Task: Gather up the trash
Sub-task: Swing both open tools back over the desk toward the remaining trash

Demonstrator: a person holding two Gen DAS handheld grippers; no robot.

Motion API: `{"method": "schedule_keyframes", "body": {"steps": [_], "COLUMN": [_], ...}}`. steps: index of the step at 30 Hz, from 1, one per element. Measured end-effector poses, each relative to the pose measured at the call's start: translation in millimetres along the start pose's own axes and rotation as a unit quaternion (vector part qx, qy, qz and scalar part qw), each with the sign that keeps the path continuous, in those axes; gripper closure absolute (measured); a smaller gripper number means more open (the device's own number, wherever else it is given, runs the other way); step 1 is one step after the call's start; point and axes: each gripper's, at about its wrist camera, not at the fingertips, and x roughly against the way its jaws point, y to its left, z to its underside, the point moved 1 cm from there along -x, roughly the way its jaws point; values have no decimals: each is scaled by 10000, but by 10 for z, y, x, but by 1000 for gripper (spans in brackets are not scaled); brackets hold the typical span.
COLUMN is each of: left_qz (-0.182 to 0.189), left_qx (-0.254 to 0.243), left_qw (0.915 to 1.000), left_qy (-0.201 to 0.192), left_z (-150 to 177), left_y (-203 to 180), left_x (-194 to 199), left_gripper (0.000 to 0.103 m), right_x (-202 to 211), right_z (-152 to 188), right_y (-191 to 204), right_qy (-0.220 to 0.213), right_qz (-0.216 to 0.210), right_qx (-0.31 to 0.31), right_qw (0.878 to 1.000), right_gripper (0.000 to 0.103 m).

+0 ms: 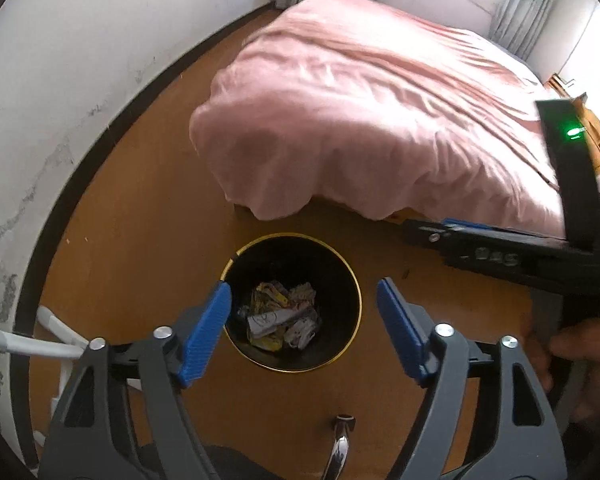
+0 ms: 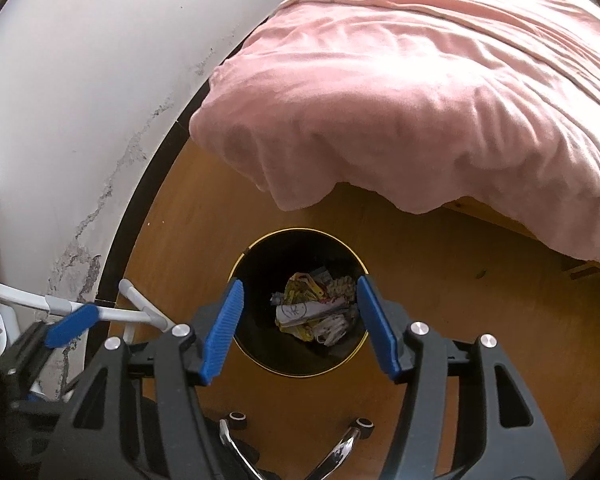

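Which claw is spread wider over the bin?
The left claw: its blue pads straddle most of the black bin. The right claw stands narrower. Both are empty above the crumpled wrappers.

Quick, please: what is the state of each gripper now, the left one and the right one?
Left gripper: open, holding nothing, above the black bin.
Right gripper: open, holding nothing, above the same bin.

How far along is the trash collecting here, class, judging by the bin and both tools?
Done: crumpled paper and wrappers lie at the bottom of the black bin. In hand: nothing; the left tool and right tool are above it, jaws apart and empty. Left: no loose trash shows on the visible wooden floor, so little seems to remain.
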Motion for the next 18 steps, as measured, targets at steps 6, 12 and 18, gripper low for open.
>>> {"method": "schedule_keyframes", "body": {"steps": [6,12,18], "left_qz": [-182,-788,-2312], "left_qx": [-95,197,1417], "left_qw": [9977,9896,9517], "left_qy": [-643,-1191,-1442], "left_z": [-17,227,993], "left_y": [33,485,1592], "left_x": [1022,2135,3083], "left_gripper": [15,11,11], "right_x": [636,1268,1420], "right_z": [-23,79,364], "right_y": [546,1620,2803], "right_qy": [-524,-982,-934], "right_qz": [-54,-850,-1674], "right_qx": [796,1835,2794], "right_qw": [9954,9744,9409], "right_gripper": [37,30,29]}}
